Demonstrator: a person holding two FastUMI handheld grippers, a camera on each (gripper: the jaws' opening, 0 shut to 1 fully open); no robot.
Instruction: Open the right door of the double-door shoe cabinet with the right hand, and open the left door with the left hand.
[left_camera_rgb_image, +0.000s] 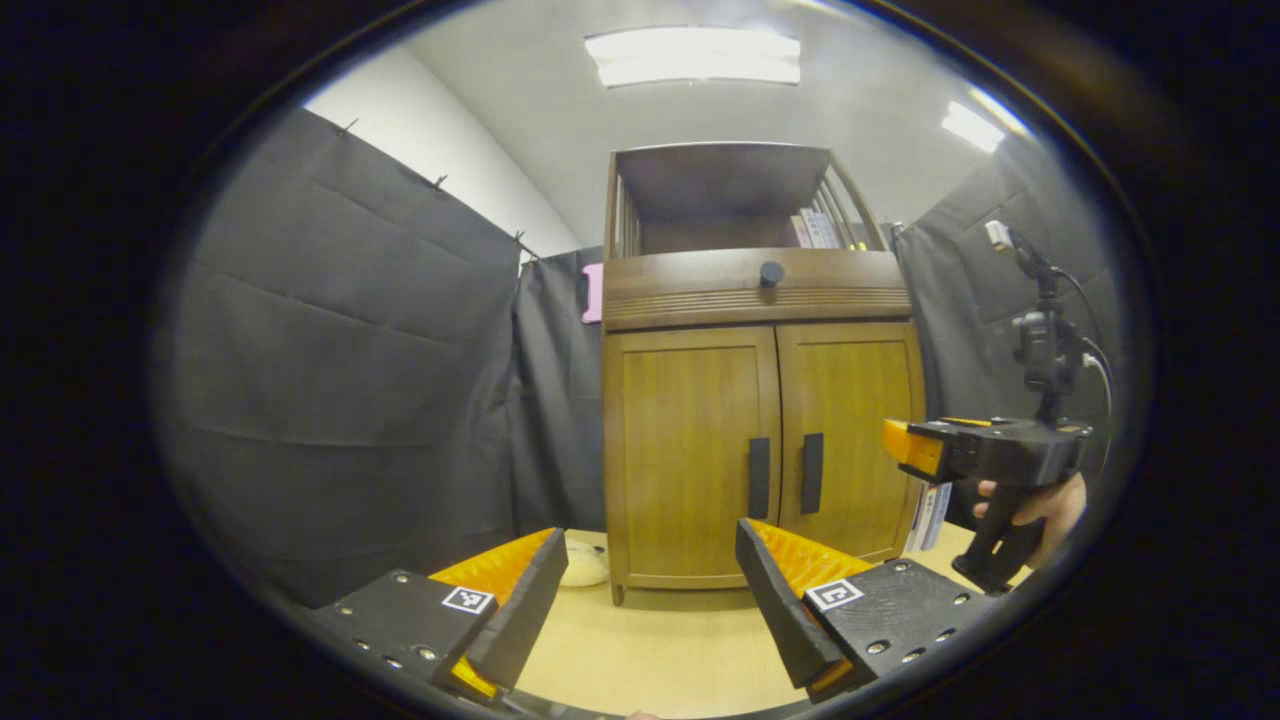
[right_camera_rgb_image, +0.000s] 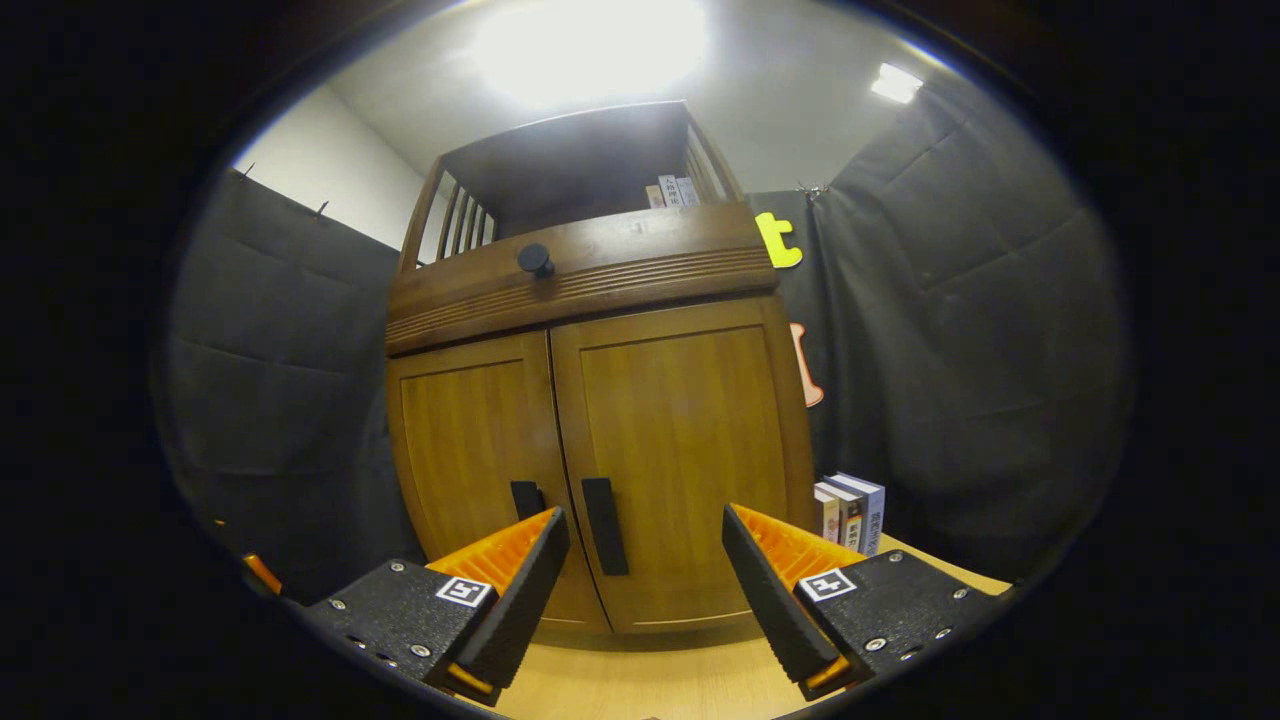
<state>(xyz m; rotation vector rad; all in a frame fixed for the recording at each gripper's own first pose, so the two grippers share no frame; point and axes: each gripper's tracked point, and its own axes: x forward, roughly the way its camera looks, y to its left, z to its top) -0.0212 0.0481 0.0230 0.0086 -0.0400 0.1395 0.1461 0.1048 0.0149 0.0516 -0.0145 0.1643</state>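
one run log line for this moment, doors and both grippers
wooden double-door shoe cabinet: both doors shut | right gripper: open, facing right door's dark bar handle, no contact | left gripper: open, off the cabinet

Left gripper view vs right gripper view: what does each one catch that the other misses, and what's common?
Left gripper view alone: the right gripper held in a hand off to the side, apart from the cabinet, and a pale round object on the floor by the cabinet's left corner.

Right gripper view alone: the right gripper's own open fingers with the right door handle between them, not touching it.

Both: the wooden cabinet with both doors closed, two dark handles, the round knob above, books at its right, and the left gripper open.
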